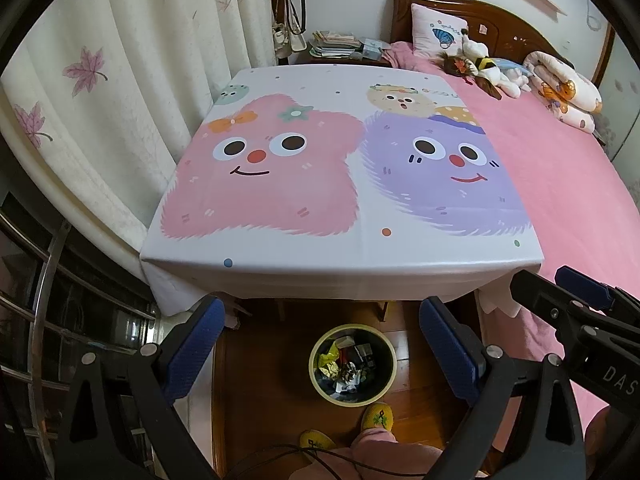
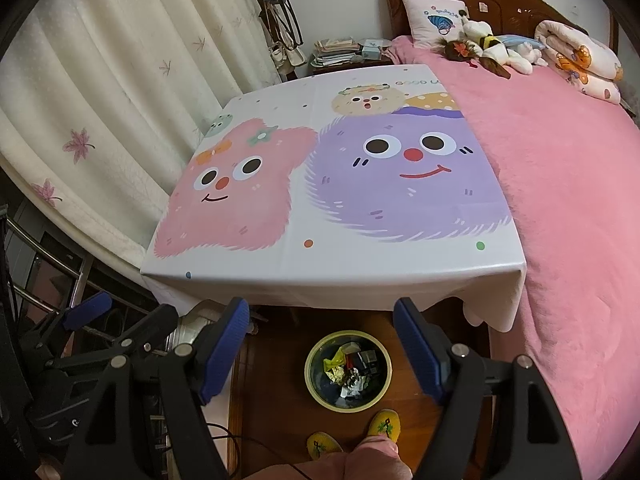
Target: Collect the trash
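A round bin (image 1: 387,393) with a pale yellow rim stands on the wooden floor under the table's near edge, with crumpled wrappers and papers (image 1: 347,367) inside. My left gripper (image 1: 322,320) hangs above it, open, with nothing between its blue pads. The right wrist view shows the same bin (image 2: 320,398) and its trash (image 2: 352,372) below my right gripper (image 2: 322,316), also open and empty. Each gripper shows at the edge of the other's view. The tablecloth's top carries no loose items.
The table (image 1: 344,276) wears a white cloth printed with pink and purple cartoon faces. A pink bed (image 1: 560,184) with pillows and plush toys lies to the right, curtains (image 1: 100,100) to the left. A person's yellow slippers (image 2: 386,424) stand beside the bin. A metal rail (image 1: 44,320) is at far left.
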A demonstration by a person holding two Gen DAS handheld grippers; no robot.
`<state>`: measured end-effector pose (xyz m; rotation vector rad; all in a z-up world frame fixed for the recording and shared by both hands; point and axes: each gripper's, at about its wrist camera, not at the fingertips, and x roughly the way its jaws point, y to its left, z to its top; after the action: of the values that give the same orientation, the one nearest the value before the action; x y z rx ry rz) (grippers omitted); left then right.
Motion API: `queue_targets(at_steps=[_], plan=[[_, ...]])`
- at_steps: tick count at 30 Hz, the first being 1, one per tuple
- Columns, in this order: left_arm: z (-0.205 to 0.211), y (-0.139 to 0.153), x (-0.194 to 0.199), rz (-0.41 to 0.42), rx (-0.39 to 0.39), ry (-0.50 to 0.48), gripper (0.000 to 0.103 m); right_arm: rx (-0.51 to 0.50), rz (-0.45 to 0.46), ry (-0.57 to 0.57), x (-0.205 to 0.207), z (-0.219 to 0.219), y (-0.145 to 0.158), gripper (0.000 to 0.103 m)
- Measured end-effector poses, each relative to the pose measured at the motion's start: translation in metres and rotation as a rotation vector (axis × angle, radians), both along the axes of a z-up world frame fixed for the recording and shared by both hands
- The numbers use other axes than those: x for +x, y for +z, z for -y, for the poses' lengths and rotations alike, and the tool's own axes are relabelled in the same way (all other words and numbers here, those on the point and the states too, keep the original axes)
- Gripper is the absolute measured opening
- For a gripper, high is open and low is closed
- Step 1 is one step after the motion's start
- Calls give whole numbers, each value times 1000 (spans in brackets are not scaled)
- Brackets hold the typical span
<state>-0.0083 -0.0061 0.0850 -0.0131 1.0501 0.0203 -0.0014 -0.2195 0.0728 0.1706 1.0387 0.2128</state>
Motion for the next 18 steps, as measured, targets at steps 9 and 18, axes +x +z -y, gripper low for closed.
queue_targets(at_steps=[9,18], plan=[[-2,-6,7,-15,-4,8,97,-2,-12,8,7,-1,-3,75],[-2,-9,10,-23,-6,10,97,-1,-18,10,10,-2,-5,75]])
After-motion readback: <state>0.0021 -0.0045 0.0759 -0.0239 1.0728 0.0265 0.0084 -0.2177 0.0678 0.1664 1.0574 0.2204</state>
